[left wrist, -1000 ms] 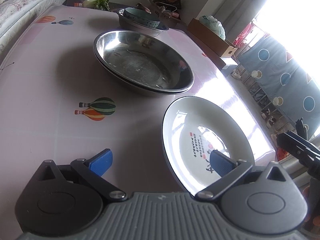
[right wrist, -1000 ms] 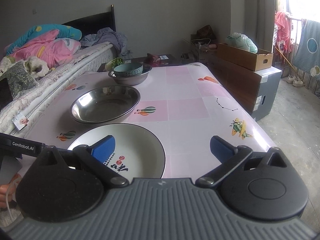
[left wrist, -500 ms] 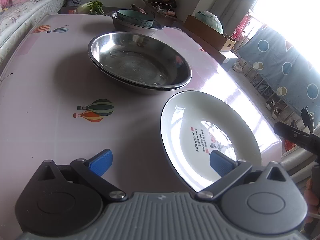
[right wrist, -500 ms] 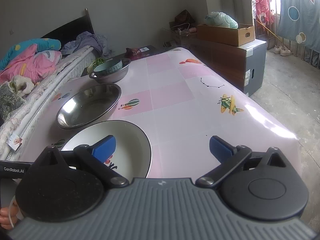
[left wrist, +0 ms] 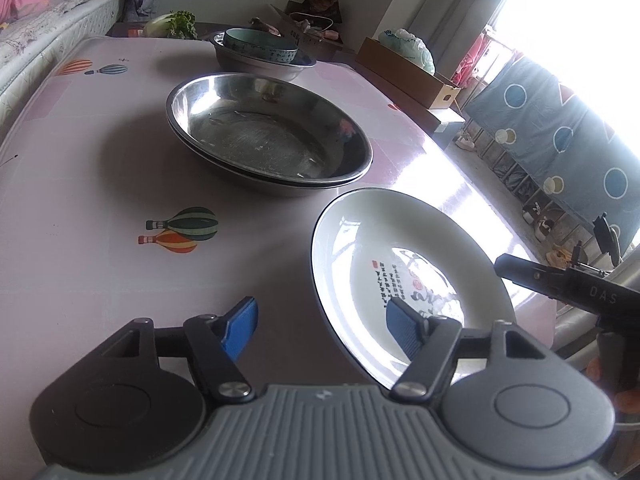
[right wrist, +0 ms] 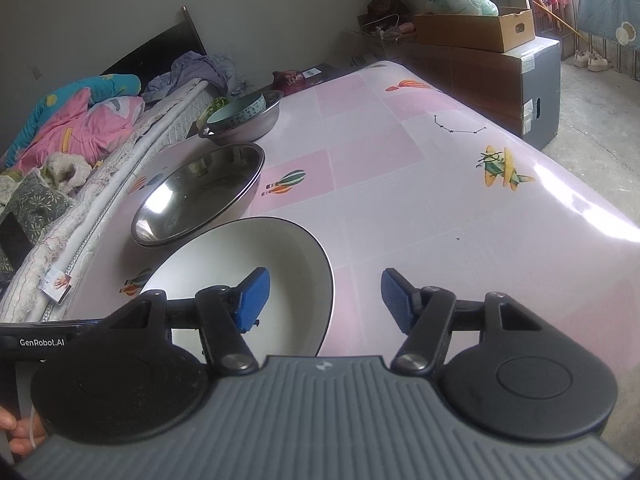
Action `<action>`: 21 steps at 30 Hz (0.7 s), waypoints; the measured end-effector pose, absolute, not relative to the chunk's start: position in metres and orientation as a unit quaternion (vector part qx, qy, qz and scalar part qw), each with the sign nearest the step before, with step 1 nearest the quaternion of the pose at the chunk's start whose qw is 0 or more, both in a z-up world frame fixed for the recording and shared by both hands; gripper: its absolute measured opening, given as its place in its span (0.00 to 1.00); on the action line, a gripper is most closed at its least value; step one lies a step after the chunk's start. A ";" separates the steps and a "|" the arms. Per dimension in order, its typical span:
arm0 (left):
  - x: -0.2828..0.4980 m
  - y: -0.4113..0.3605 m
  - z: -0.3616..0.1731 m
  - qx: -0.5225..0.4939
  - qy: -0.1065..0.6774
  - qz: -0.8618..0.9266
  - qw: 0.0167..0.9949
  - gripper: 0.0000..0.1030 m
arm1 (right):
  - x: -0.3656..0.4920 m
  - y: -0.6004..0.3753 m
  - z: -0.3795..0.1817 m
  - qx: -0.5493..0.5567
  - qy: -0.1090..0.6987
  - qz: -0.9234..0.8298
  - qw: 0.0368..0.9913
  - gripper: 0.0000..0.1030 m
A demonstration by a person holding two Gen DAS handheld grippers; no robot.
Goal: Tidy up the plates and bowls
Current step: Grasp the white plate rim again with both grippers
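Observation:
A white plate with a dark rim and red-black writing (left wrist: 408, 264) lies on the pink table near its front edge; it also shows in the right wrist view (right wrist: 256, 280). Behind it sit stacked steel plates (left wrist: 268, 140), seen too in the right wrist view (right wrist: 200, 196). Farther back a teal bowl (left wrist: 260, 45) rests in a steel basin (left wrist: 264, 65). My left gripper (left wrist: 322, 330) is open, its right finger over the plate's near part. My right gripper (right wrist: 326, 300) is open, straddling the plate's right rim above it.
The pink table (right wrist: 420, 184) has balloon prints. A bed with bedding (right wrist: 72, 132) runs along its left side. A cardboard box on a cabinet (right wrist: 480, 32) stands at the far right. Vegetables (left wrist: 172, 24) lie past the table's far end.
Both grippers have drawn closer to the white plate and lowered a little. The right gripper has tilted and shifted so its fingers now straddle the plate's rim. Both stay open.

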State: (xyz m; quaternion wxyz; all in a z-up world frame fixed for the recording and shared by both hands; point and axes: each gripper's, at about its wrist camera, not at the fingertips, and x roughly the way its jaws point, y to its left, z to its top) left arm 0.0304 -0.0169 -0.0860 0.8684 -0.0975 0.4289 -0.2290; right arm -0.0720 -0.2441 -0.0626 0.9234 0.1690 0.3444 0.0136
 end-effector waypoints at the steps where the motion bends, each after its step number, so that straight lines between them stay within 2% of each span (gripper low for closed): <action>1: 0.030 -0.017 -0.087 -0.099 0.430 -0.231 0.867 0.61 | -0.070 -0.244 -0.066 0.176 0.349 0.019 0.920 0.51; 6: 0.028 -0.016 -0.090 -0.104 0.435 -0.244 0.860 0.35 | -0.069 -0.244 -0.075 0.186 0.367 0.026 0.911 0.37; 7: 0.027 -0.016 -0.090 -0.103 0.435 -0.246 0.860 0.33 | -0.071 -0.244 -0.077 0.187 0.370 0.028 0.910 0.31; 10: 0.029 -0.016 -0.091 -0.104 0.436 -0.249 0.858 0.27 | -0.071 -0.243 -0.082 0.192 0.382 0.035 0.903 0.24; 12: 0.032 -0.016 -0.094 -0.114 0.442 -0.254 0.853 0.19 | -0.070 -0.241 -0.086 0.196 0.390 0.042 0.899 0.18; 21: 0.032 -0.023 -0.091 -0.083 0.440 -0.254 0.857 0.20 | -0.065 -0.236 -0.085 0.180 0.392 0.045 0.901 0.17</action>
